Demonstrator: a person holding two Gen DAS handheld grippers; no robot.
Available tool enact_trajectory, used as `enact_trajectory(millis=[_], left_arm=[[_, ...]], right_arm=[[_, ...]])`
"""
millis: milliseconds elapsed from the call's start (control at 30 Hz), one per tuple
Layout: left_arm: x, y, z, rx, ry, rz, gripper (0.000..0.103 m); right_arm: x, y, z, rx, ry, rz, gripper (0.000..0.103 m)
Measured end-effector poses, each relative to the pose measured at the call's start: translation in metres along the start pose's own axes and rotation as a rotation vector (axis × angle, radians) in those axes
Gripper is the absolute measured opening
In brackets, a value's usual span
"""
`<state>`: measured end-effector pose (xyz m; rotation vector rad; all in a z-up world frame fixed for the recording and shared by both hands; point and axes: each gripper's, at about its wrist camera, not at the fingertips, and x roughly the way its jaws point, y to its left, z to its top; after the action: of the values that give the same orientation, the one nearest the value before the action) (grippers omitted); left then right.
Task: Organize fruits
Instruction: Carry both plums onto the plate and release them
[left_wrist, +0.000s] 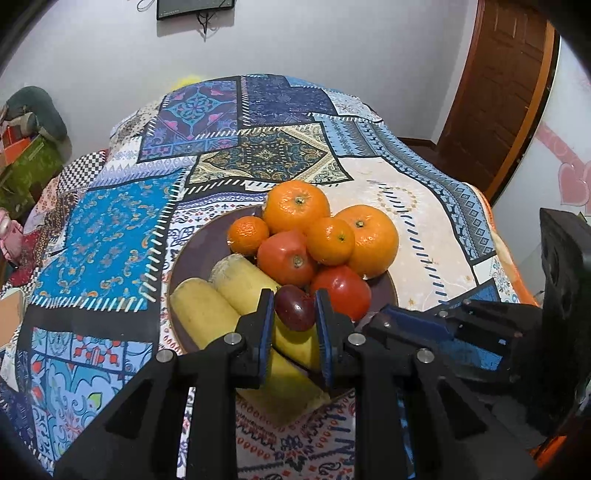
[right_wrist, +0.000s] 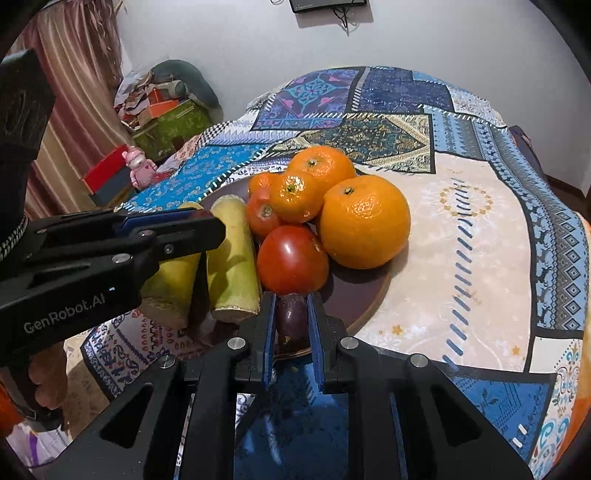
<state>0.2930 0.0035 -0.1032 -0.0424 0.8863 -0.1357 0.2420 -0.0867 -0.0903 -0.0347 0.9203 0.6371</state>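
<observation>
A dark plate (left_wrist: 207, 240) holds several oranges (left_wrist: 297, 206), two tomatoes (left_wrist: 286, 258) and two yellow bananas (left_wrist: 236, 280). In the left wrist view my left gripper (left_wrist: 295, 321) is shut on a small dark red plum (left_wrist: 295, 308), just above the bananas. My right gripper (left_wrist: 384, 317) lies side-on at the plate's right edge. In the right wrist view my right gripper (right_wrist: 291, 328) is shut on a small purple plum (right_wrist: 291, 317) over the plate's (right_wrist: 354, 295) near rim, in front of a tomato (right_wrist: 291, 258). My left gripper (right_wrist: 207, 225) reaches in over the bananas (right_wrist: 232, 258); what it holds is hidden there.
A patchwork cloth (left_wrist: 110, 236) covers the table, which drops away at the right edge (left_wrist: 495, 229). Boxes and bags (right_wrist: 170, 118) and a pink toy (right_wrist: 138, 166) stand beyond the table's left side. A brown door (left_wrist: 495, 92) is at the far right.
</observation>
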Motion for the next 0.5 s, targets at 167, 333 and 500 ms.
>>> enact_trajectory(millis=[167, 333, 500], left_arm=[[0.007, -0.006, 0.0, 0.008, 0.004, -0.018, 0.021], [0.015, -0.006, -0.001, 0.005, 0.023, -0.022, 0.021], [0.016, -0.005, -0.001, 0.001, 0.016, -0.015, 0.023]], right_arm=[[0.003, 0.0, 0.0, 0.0, 0.008, 0.005, 0.016], [0.004, 0.0, 0.0, -0.002, 0.01, 0.012, 0.016], [0.004, 0.001, 0.0, 0.001, 0.008, 0.009, 0.017]])
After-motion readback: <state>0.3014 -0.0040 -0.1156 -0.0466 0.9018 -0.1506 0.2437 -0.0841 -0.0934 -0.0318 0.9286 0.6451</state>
